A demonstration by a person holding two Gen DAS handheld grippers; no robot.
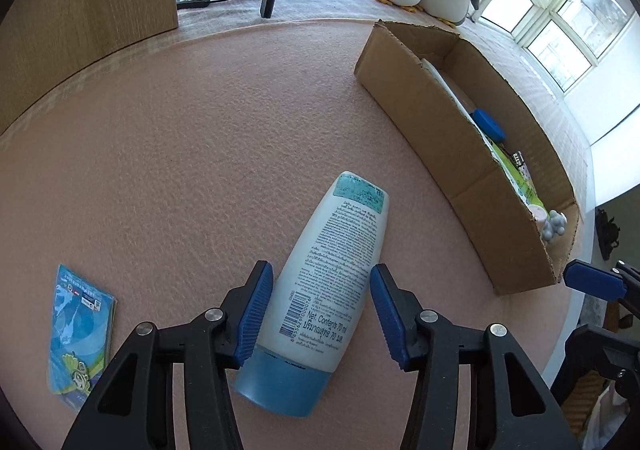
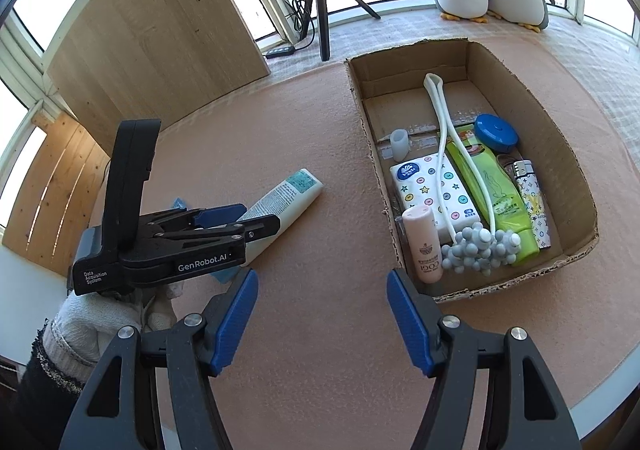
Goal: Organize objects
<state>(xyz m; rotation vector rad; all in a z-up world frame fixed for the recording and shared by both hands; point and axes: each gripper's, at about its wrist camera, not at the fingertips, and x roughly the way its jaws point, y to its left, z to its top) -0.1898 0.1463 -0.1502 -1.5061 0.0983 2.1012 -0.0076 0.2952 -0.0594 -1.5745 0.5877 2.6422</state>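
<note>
Step in hand: approach to grasp the bottle (image 1: 326, 302); judged as a late stage of the task, since most items already lie in the box (image 2: 568, 154).
Left tool (image 1: 320, 314): fingers apart, straddling the lower body of the bottle just above its blue cap; the left pad (image 1: 254, 314) looks very close to or touching the bottle side, the right pad (image 1: 388, 316) stands just clear. Not yet clamped.
Right tool (image 2: 322, 320): fingers apart, holding nothing, lower centre of its own view, above bare desk (image 2: 320, 178) just beside the near left corner of the box.
Bottle position: lies flat on the desk, centre-bottom of the left wrist view, cap toward the camera, flat end pointing to the upper right toward the box. Well apart from the box.
Box: open cardboard, right half of the right wrist view; holds a tissue pack (image 2: 432, 190), a green tube (image 2: 492, 190), a blue round case (image 2: 496, 132), a lighter (image 2: 532, 202), a white massager (image 2: 460, 170) and a small pink bottle (image 2: 422, 246).
Other loose item: a blue packet (image 1: 80, 334), lower left of the left wrist view, on the desk.
Next move, judged: close the left tool squarely on the bottle body, lift, carry right, release over free floor at the box's far end.
Risk, judged: smooth tapered body may slip toward the cap.
</note>
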